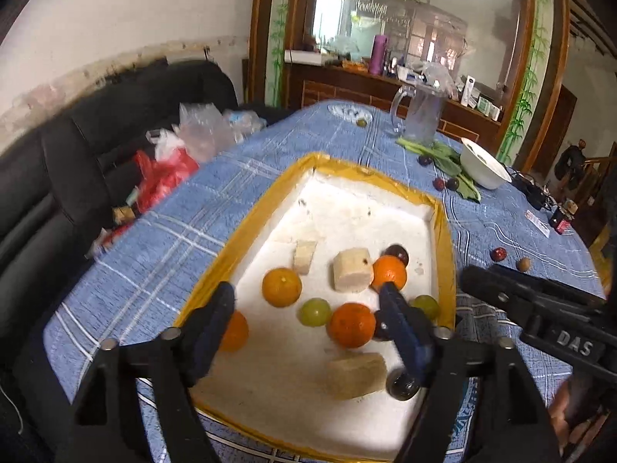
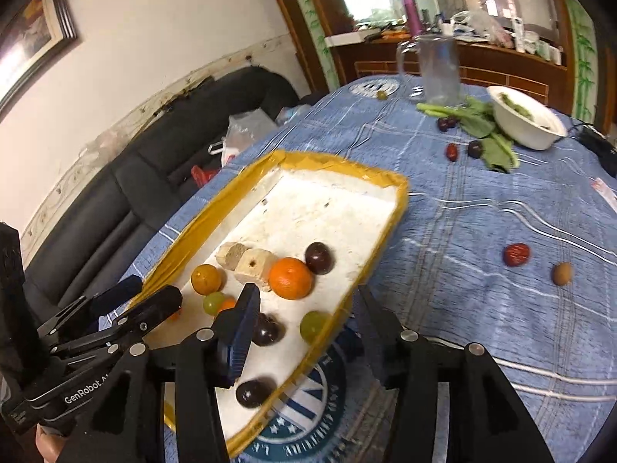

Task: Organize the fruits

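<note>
- The left claw [image 1: 308, 308] is seen spread wide above the near end of the white foam tray [image 1: 443, 231], with nothing pressed between its pads; oranges, green grapes and pale cut chunks lie below and between the fingers, untouched
- The right claw [image 2: 304, 320] is seen partly open and empty, straddling the tray's right, yellow-taped rim [image 2: 385, 239]: one finger is inside the tray and the other outside, over the blue checked table [image 2: 482, 200]
- Most of the fruit is already gathered in the tray: an orange [image 2: 290, 277], a dark plum [image 2: 319, 257], a green grape [image 2: 314, 325] by the rim, and more dark plums nearer the camera
- The step in hand is judged to be the moment just after a drop-off, with both claws empty and fruit still to be collected
- Loose fruit is left on the cloth well right of the tray: a red jujube [image 2: 516, 254] and a small brown fruit [image 2: 562, 274] near each other, with further dark and red pieces near the leafy greens [image 2: 489, 142] and the white bowl [image 2: 524, 123]
- The next move is judged to call for the right claw to be lifted clear of the rim and carried right to the jujube, and closed gently, since small round fruit may roll
- Open cloth is offered between tray and loose fruit; the raised rim and the nearby left claw are the only obstacles close by
</note>
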Action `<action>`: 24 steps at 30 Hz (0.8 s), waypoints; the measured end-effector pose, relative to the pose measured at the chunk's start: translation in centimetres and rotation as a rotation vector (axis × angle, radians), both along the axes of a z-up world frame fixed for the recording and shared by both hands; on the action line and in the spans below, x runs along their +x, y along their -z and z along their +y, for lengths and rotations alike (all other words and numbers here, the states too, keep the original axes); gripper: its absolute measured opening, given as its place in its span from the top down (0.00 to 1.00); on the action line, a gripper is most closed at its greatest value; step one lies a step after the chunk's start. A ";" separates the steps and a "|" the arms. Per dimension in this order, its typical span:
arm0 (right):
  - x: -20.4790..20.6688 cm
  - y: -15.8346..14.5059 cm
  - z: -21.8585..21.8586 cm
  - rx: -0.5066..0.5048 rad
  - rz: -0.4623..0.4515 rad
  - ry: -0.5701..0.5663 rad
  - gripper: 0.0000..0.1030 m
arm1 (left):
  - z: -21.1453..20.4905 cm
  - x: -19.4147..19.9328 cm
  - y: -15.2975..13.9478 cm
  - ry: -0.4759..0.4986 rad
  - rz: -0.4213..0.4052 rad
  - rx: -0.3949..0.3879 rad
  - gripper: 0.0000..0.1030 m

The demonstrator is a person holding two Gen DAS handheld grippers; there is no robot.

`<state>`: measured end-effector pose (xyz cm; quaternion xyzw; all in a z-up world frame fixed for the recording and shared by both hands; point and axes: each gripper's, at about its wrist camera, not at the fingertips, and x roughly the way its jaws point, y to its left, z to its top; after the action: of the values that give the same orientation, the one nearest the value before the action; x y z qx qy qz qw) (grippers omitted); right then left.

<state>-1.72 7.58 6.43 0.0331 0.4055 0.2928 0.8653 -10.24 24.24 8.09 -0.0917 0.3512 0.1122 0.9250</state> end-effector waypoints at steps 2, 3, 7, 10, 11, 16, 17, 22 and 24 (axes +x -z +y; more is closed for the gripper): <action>-1.0 -0.4 -1.3 -0.021 -0.027 0.031 0.46 | -0.9 -0.5 -0.8 -0.021 -0.034 0.056 0.17; -1.5 -0.5 -1.9 -0.037 -0.039 0.049 0.44 | -1.4 -0.7 -1.2 -0.032 -0.048 0.085 0.12; -3.0 -0.6 -4.2 -0.099 -0.074 0.110 0.37 | -3.3 -1.3 -2.4 -0.044 -0.090 0.157 0.07; -4.1 -0.5 -5.4 -0.136 -0.083 0.137 0.36 | -4.7 -1.6 -2.9 -0.025 -0.093 0.163 0.07; -4.3 -0.5 -5.7 -0.141 -0.086 0.142 0.36 | -5.1 -1.7 -2.9 -0.019 -0.092 0.163 0.07; -5.5 -0.7 -6.8 -0.141 -0.107 0.163 0.28 | -6.9 -1.8 -3.0 0.032 -0.077 0.159 0.07; -5.7 -0.6 -6.9 -0.140 -0.109 0.164 0.28 | -7.1 -1.8 -3.0 0.039 -0.075 0.158 0.07; -6.2 -0.4 -7.0 -0.155 -0.116 0.167 0.27 | -8.1 -2.0 -3.1 0.056 -0.071 0.168 0.07; -6.4 -0.3 -6.9 -0.164 -0.122 0.167 0.27 | -8.2 -2.1 -3.0 0.064 -0.066 0.157 0.07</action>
<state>-8.16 0.65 6.75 -0.0221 0.3706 0.1872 0.9095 -12.31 16.07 11.10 -0.0112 0.3134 0.1066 0.9435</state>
